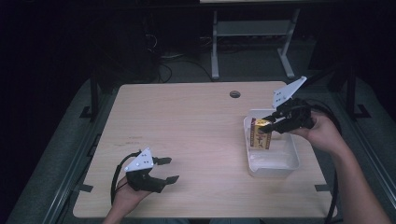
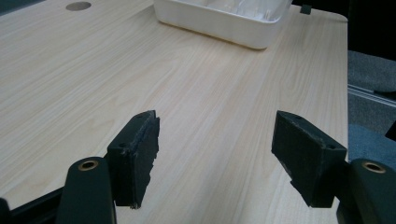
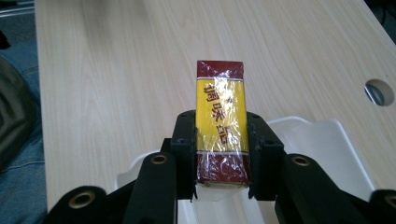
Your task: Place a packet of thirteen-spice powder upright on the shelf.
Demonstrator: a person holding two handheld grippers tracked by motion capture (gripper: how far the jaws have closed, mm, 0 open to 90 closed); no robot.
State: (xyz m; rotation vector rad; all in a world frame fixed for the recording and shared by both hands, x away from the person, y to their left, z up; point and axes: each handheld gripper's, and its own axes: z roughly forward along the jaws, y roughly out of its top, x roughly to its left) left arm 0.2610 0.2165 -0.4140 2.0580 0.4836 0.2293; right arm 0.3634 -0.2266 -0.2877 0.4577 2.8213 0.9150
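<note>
Nearest the high camera, the left gripper (image 1: pixel 164 170) rests low over the wooden table (image 1: pixel 187 121), jaws parted and empty. Farther right, the right gripper (image 1: pixel 270 123) clamps a yellow-and-maroon box (image 1: pixel 260 134) upright inside the white tray (image 1: pixel 275 168). Dark floor and a metal frame (image 1: pixel 252 42) lie beyond.

Left gripper view: spread pads (image 2: pixel 137 154), bare wood between, tray (image 2: pixel 219 21) ahead.

Right gripper view: jaws squeeze the box (image 3: pixel 220 116) over the tray (image 3: pixel 327 140).
</note>
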